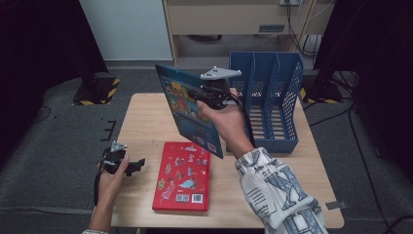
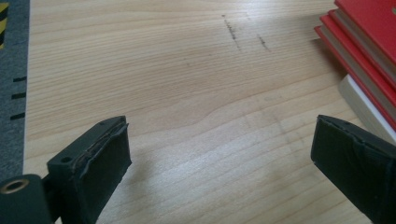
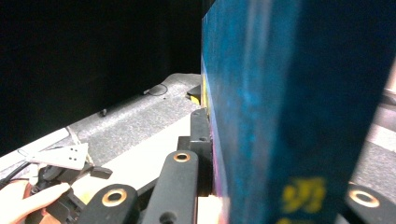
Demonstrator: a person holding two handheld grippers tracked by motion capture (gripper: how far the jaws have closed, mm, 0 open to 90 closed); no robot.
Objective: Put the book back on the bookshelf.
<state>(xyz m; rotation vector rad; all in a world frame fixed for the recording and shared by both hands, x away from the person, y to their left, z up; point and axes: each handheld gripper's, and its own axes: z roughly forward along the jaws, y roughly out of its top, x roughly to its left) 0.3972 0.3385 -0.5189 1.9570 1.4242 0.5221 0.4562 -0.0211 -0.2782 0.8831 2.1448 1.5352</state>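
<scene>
While we count from the high view, we find two grippers, one blue book, one red-covered stack and one blue file rack. Our right gripper [image 1: 210, 93] is raised above the wooden surface [image 1: 146, 126], its jaws clamped on the blue book [image 1: 187, 105], which is held up on a tilt, clear of the surface and just left of the blue file rack [image 1: 272, 97]. That rack stands at the far right part of the surface and has three slots, as far as we can count.

Our left gripper [image 1: 127, 165] sits low at the near left edge of the surface, its jaws spread wide with only bare wood between them. The red book [image 1: 184, 176] lies flat beside it, near the front edge. In the left gripper view that red stack [image 2: 364, 42] is cut off at the right edge; we make out at least two red covers with a pale one beneath, but cannot give a sure count.

In the right gripper view the blue book [image 3: 289, 107] is blurred and close, hiding one jaw almost wholly, and its yellow lettering cannot be read. The left gripper [image 3: 56, 163] shows small at the lower left.
</scene>
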